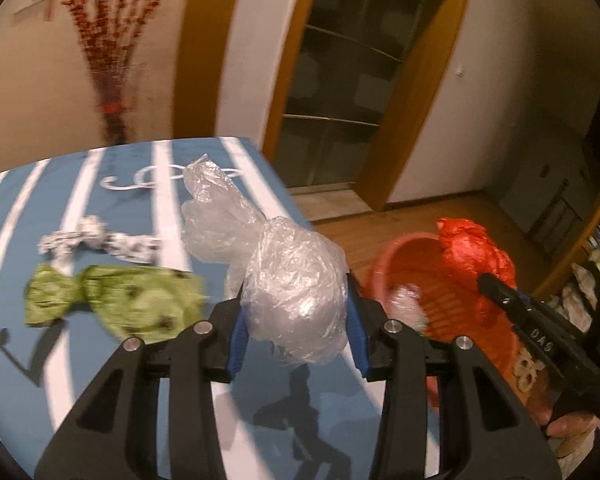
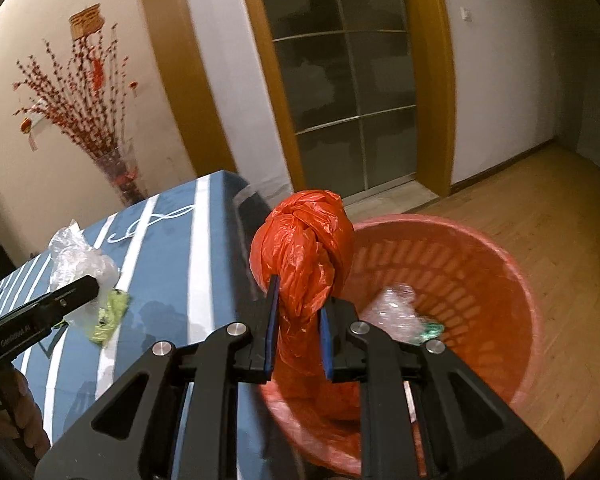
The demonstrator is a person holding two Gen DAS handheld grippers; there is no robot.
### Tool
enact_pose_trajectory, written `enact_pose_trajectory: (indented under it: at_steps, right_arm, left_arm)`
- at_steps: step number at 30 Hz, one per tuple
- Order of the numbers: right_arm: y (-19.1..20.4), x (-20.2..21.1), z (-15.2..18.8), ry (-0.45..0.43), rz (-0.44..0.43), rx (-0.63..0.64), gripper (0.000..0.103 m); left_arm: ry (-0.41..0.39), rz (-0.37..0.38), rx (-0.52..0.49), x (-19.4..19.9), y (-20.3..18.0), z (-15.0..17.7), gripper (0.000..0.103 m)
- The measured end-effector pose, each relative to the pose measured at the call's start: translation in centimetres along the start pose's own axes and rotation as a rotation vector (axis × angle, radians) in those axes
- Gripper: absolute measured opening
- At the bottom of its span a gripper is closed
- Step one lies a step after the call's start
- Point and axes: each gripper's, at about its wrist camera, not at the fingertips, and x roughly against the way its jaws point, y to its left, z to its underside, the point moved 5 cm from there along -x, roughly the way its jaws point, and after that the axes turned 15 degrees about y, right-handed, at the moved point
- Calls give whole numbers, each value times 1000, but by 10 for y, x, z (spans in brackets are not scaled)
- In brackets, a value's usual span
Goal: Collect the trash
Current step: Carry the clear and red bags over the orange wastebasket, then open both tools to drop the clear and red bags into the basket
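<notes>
**Two claws, two bags of trash**

Left wrist view: the left claw (image 1: 296, 316) grips a crumpled clear plastic bag (image 1: 296, 284) above the striped table (image 1: 16, 208); a green wrapper (image 1: 112, 300) and a white patterned scrap (image 1: 96, 240) lie there.

Right wrist view: the right claw (image 2: 298, 320), nearly closed, pinches a knotted red bag (image 2: 304, 248) over the red basket (image 2: 512, 280) (some trash already inside).
</notes>
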Motion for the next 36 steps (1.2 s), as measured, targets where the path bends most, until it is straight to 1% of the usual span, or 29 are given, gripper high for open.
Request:
enact_pose_trajectory:
  at_steps: [6, 10, 14, 20, 27, 30, 32, 34, 36]
  right_arm:
    - [-27, 7, 6, -12, 23, -41, 16]
    - [-41, 11, 9, -18, 26, -68, 16]
    - [-54, 14, 11, -24, 28, -90, 16]
    - [-67, 15, 13, -26, 28, -114, 17]
    - [-73, 15, 12, -33, 28, -135, 17]
    - [-77, 14, 11, -34, 29, -141, 17]
    - [-81, 9, 11, -22, 28, -153, 23]
    - [-86, 4, 14, -4, 29, -169, 38]
    - [-89, -1, 18, 12, 26, -182, 44]
  left_arm:
    - [33, 66, -68, -18, -50, 0, 41]
    - [57, 100, -112, -33, -76, -4, 41]
    - [76, 122, -144, -41, -98, 0, 41]
    - [102, 144, -166, -55, -114, -2, 41]
    - [122, 162, -178, -64, -126, -1, 42]
    - [127, 161, -175, -68, -127, -2, 46]
    - [134, 150, -165, -73, -126, -1, 57]
    - [142, 140, -153, -77, -119, 1, 62]
    - [157, 134, -137, -82, -112, 2, 64]
